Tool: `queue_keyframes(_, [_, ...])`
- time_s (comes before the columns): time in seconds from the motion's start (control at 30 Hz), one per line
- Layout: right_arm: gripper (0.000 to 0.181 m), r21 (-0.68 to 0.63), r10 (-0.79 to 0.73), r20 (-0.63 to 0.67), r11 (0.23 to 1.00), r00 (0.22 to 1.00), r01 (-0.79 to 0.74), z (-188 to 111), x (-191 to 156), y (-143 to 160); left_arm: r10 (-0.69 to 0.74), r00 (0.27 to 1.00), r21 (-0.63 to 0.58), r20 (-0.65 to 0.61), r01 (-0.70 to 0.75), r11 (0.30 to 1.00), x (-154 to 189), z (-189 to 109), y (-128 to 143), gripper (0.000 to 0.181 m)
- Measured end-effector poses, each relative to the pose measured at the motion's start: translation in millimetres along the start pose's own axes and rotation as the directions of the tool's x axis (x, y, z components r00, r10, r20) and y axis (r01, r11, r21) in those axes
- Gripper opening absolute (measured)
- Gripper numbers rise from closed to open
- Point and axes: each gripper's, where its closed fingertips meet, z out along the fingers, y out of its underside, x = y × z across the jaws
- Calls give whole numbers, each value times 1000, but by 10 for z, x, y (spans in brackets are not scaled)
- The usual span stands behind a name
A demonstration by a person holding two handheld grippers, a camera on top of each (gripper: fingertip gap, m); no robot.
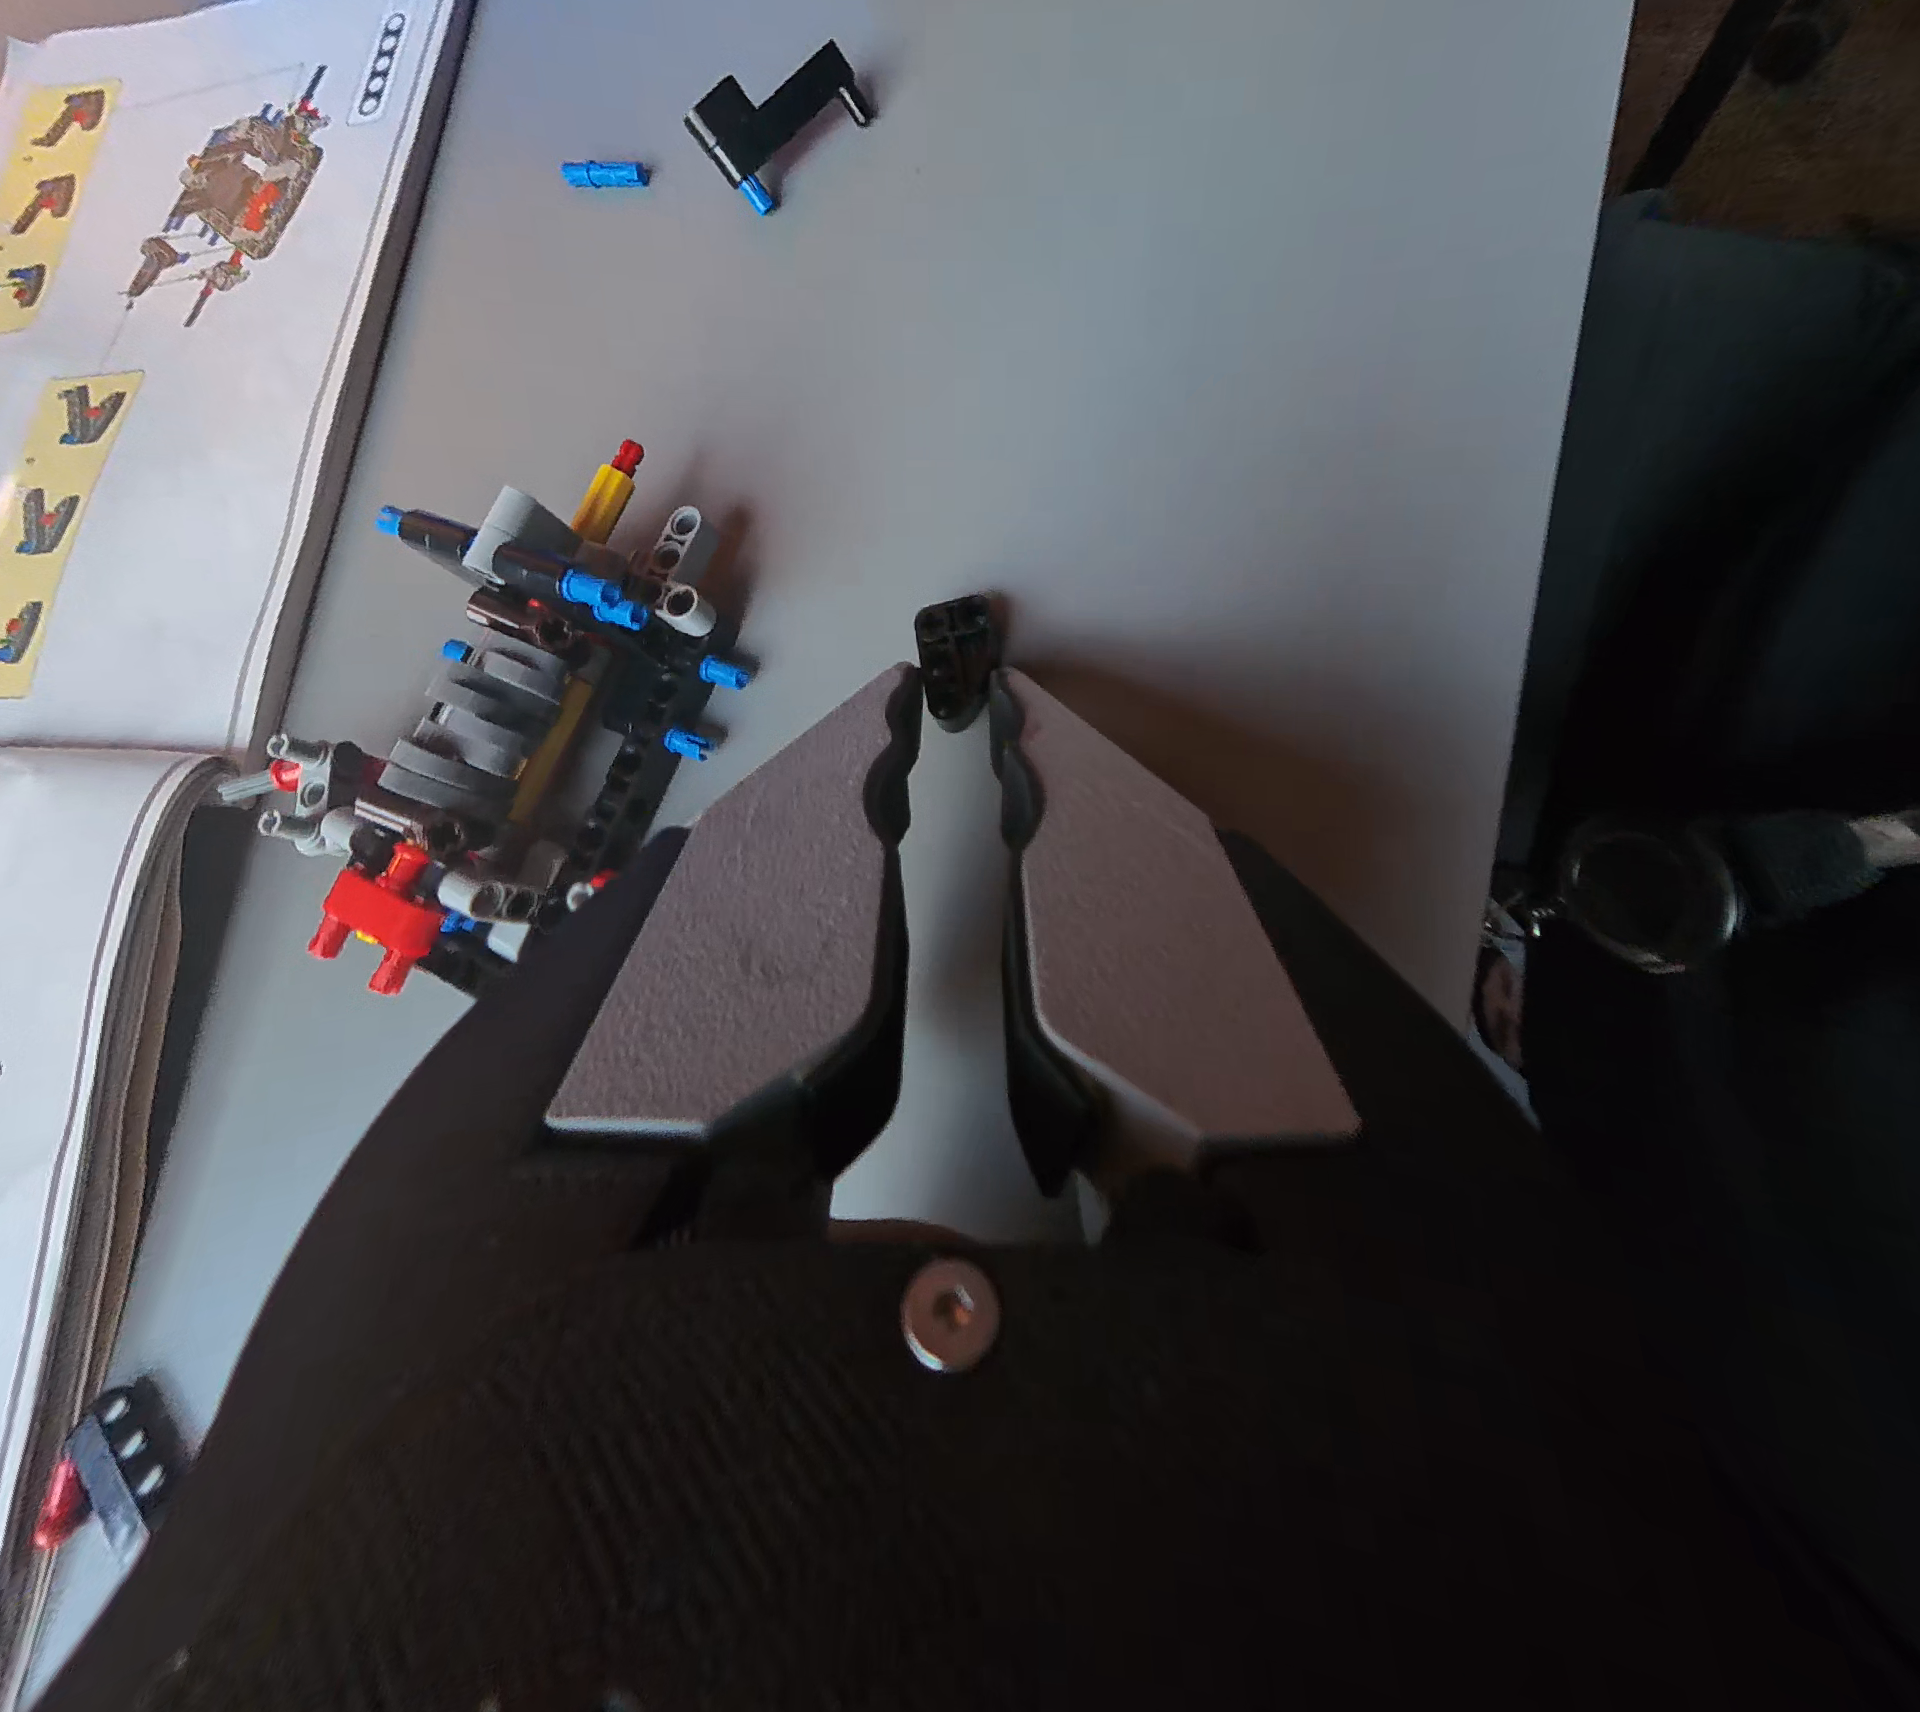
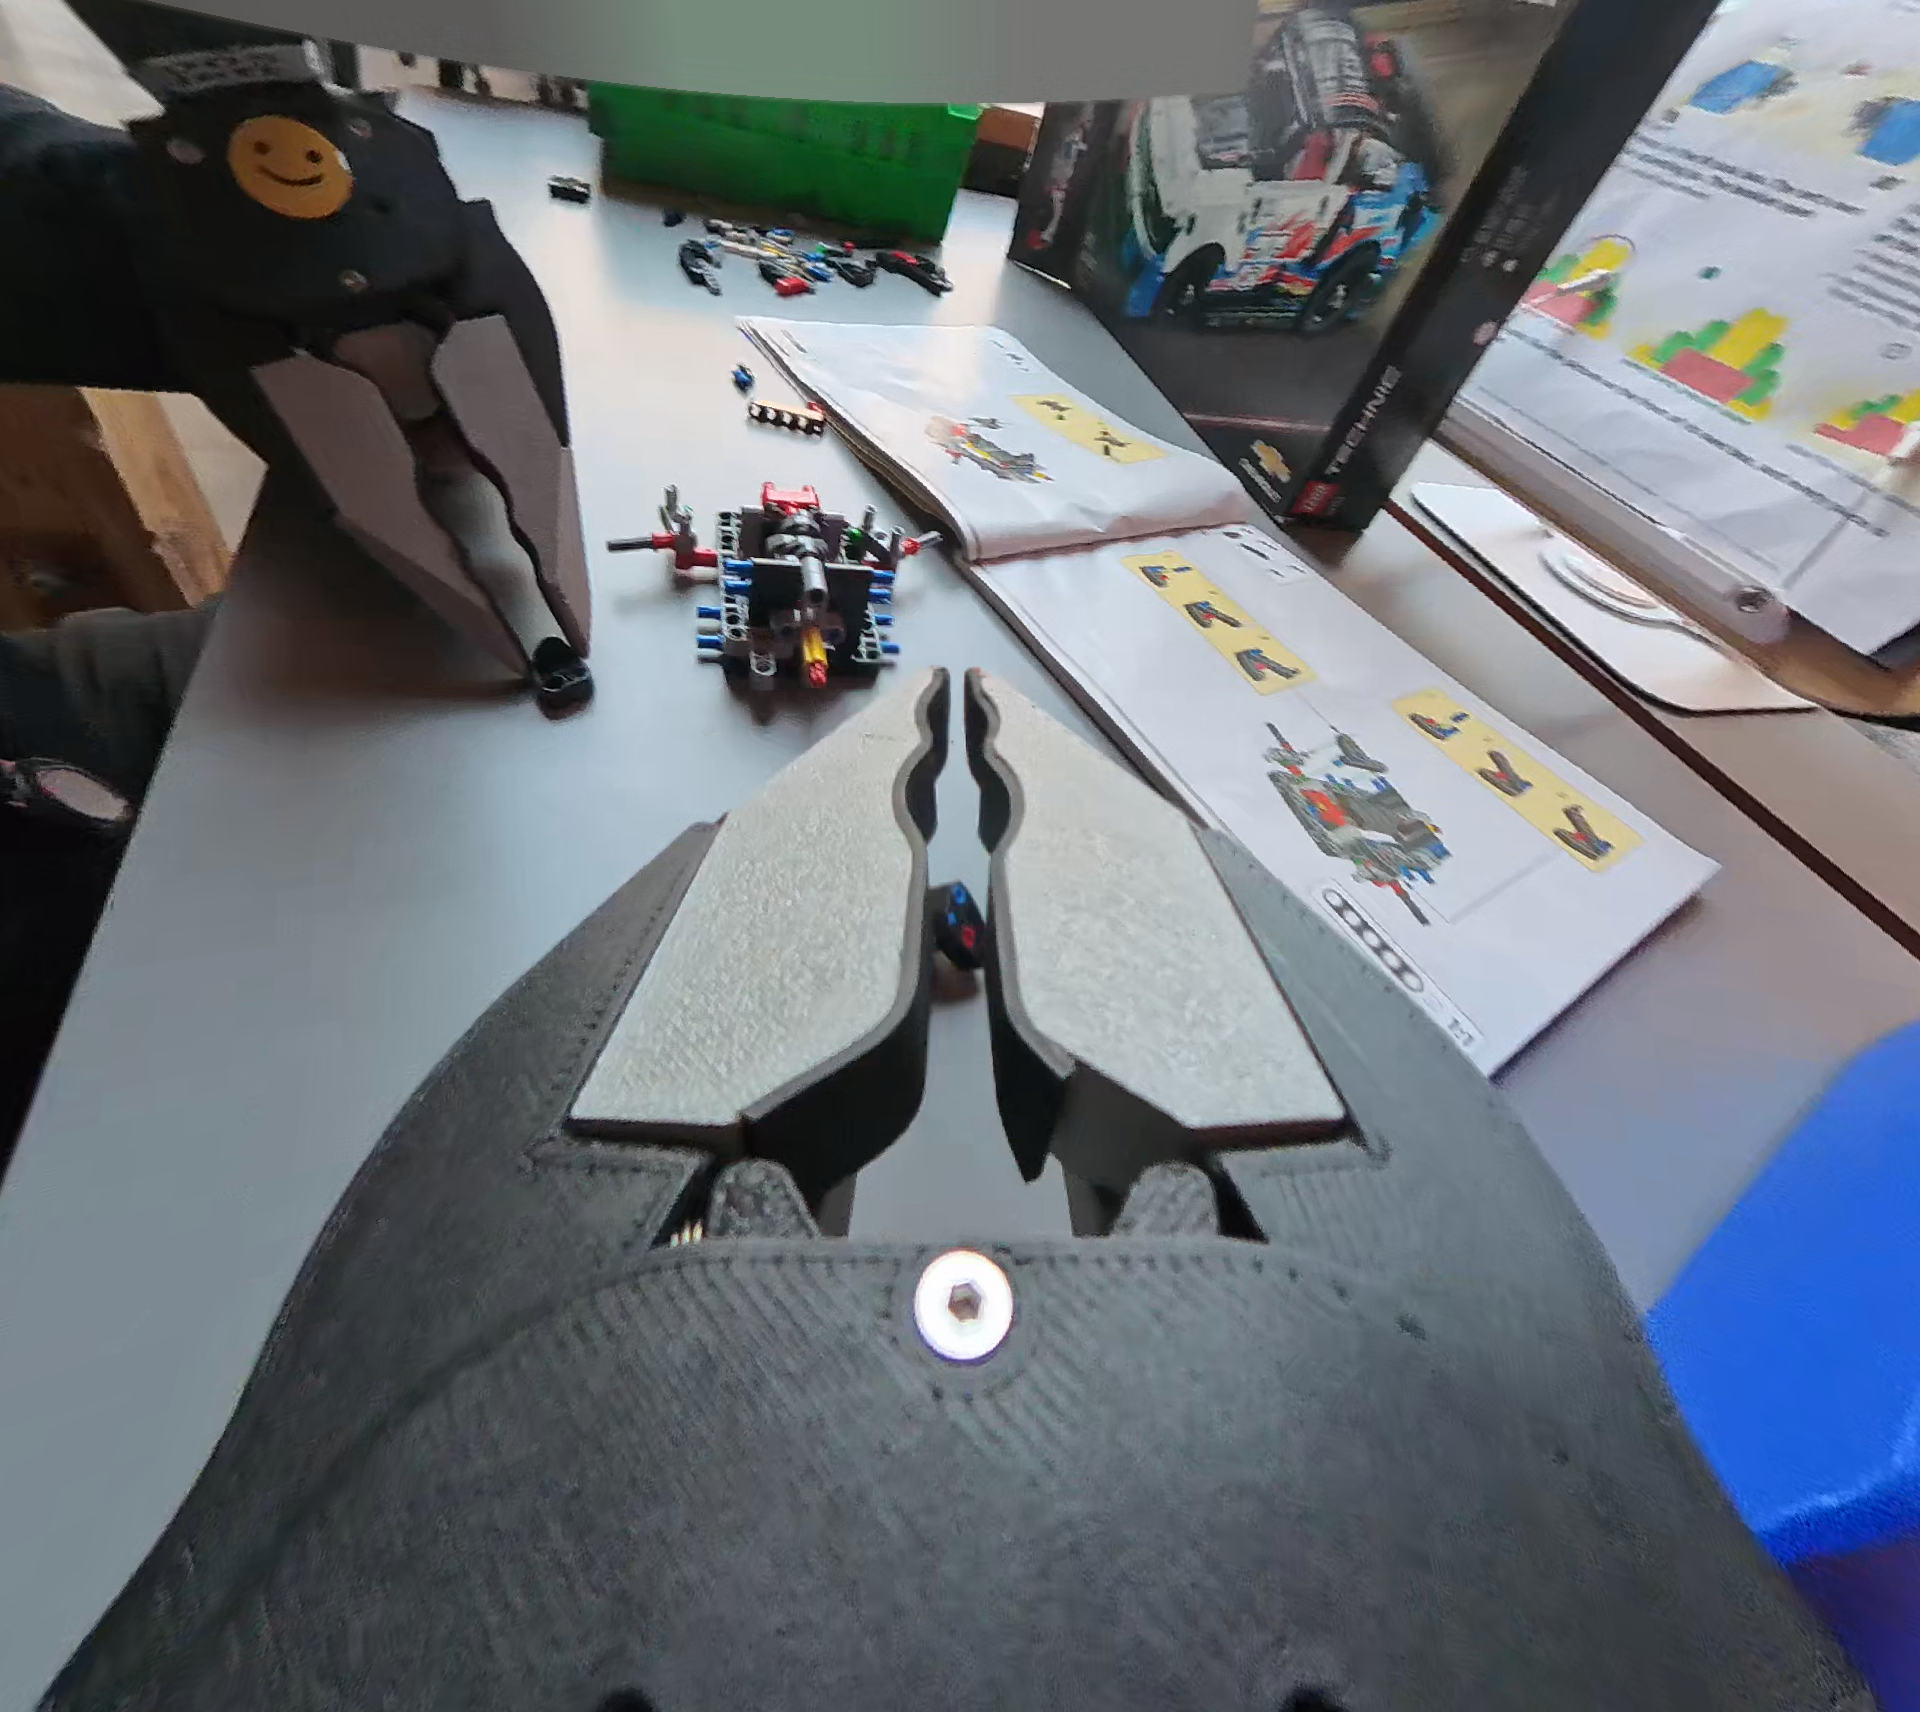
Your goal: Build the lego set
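Observation:
A part-built lego assembly (image 1: 520, 727) of black, grey, blue, red and yellow parts lies on the grey table (image 1: 1143, 312); it also shows in the right wrist view (image 2: 800, 592). My left gripper (image 1: 954, 677) is shut on a small black lego piece (image 1: 956, 649) that rests on the table right of the assembly; the right wrist view shows this gripper (image 2: 556, 649) and the piece (image 2: 563, 680). My right gripper (image 2: 956, 686) is shut and empty, held above the table in front of the assembly. A black piece with blue and red bits (image 2: 961, 924) lies below its fingers.
The open instruction booklet (image 1: 208, 312) (image 2: 1247, 675) lies beside the assembly. A black L-shaped piece (image 1: 779, 104) and a loose blue pin (image 1: 605, 173) lie farther off. The set's box (image 2: 1351, 208), a green bin (image 2: 779, 145), loose parts (image 2: 810, 265) and a blue box (image 2: 1818, 1350) stand around.

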Motion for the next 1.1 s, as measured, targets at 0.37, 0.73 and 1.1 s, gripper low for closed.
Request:
queue_keyframes(0.37, [0,-88,-22,20,996,1000,23,96,-75,157,-55,996,-21,71,57,998,-45,276,-238,10])
queue_keyframes(0.73, [0,-84,-33,27,996,999,35,89,-110,139,-242,967,-33,79,245,969,-183,554,-431,10])
queue_keyframes(1.1, [0,-96,-42,18,994,999,43,86,-99,164,-261,963,1,67,261,965,-143,416,-398,47])
